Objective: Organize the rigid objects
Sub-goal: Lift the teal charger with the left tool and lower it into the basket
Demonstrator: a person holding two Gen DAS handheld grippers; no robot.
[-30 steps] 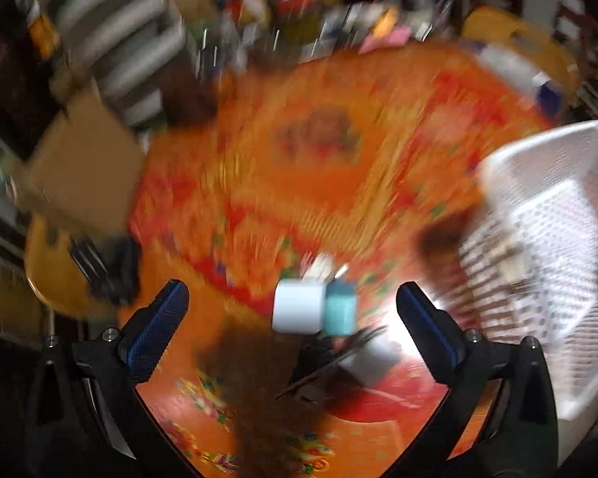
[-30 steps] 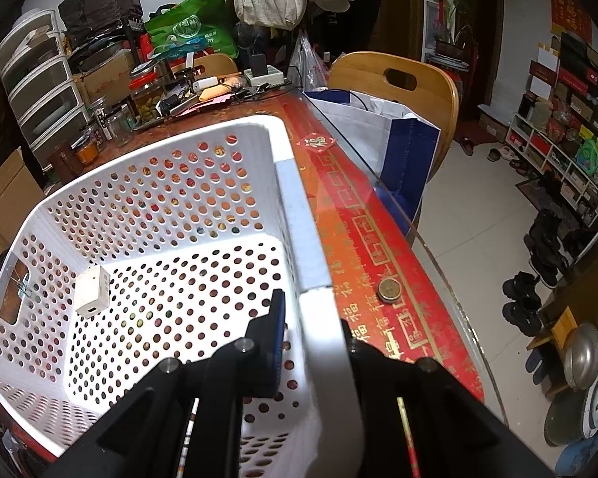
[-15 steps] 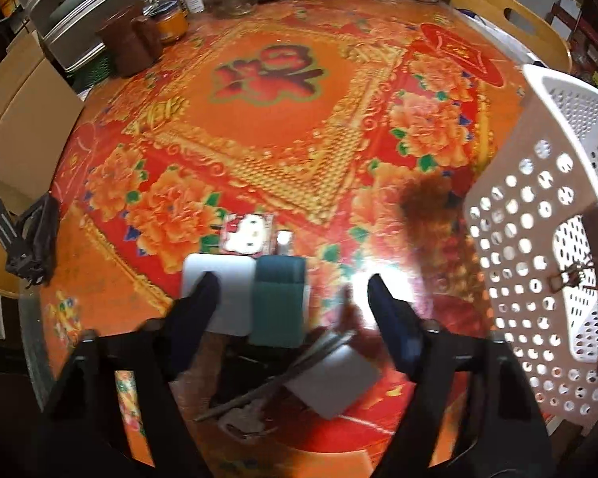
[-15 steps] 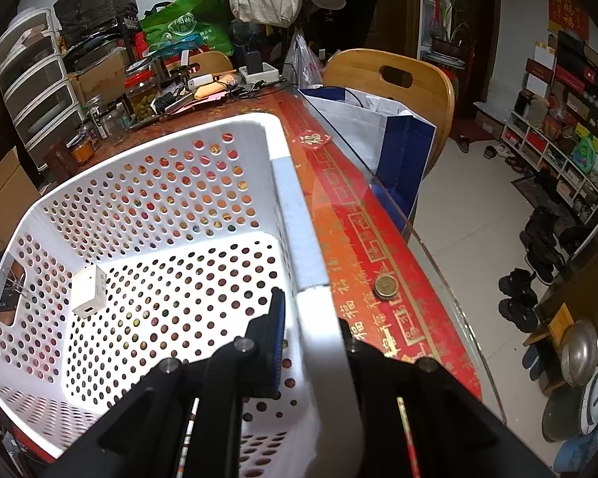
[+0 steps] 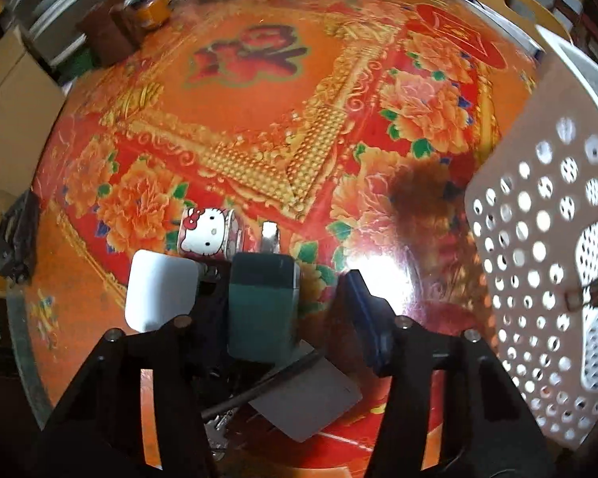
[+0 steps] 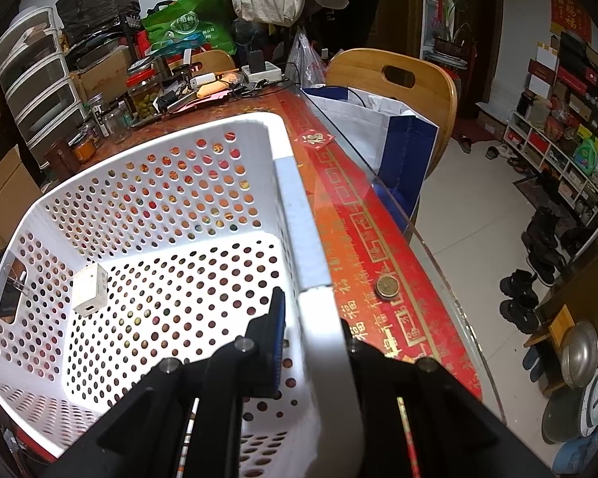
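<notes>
In the left wrist view my left gripper (image 5: 283, 310) is open and low over a small pile on the red-and-orange table. A dark green block (image 5: 261, 306) stands between its fingers, with a gap to the right finger (image 5: 364, 318). A white block (image 5: 159, 294) stands just outside the left finger. A Hello Kitty tin (image 5: 207, 233) lies beyond them. A grey card (image 5: 305, 404) and a dark rod lie under the gripper. In the right wrist view my right gripper (image 6: 311, 326) is shut on the rim of the white perforated basket (image 6: 299, 215). A white charger (image 6: 91, 288) lies inside it.
The basket's wall (image 5: 546, 239) stands at the right in the left wrist view. Jars (image 5: 147, 12) and clutter line the table's far edge. A coin (image 6: 386, 285) lies on the table by the basket. A wooden chair (image 6: 394, 79) with a bag stands beyond the table edge.
My left gripper has swung down and forward over the pile and closed in around the green block. The right gripper and the basket have barely moved.
</notes>
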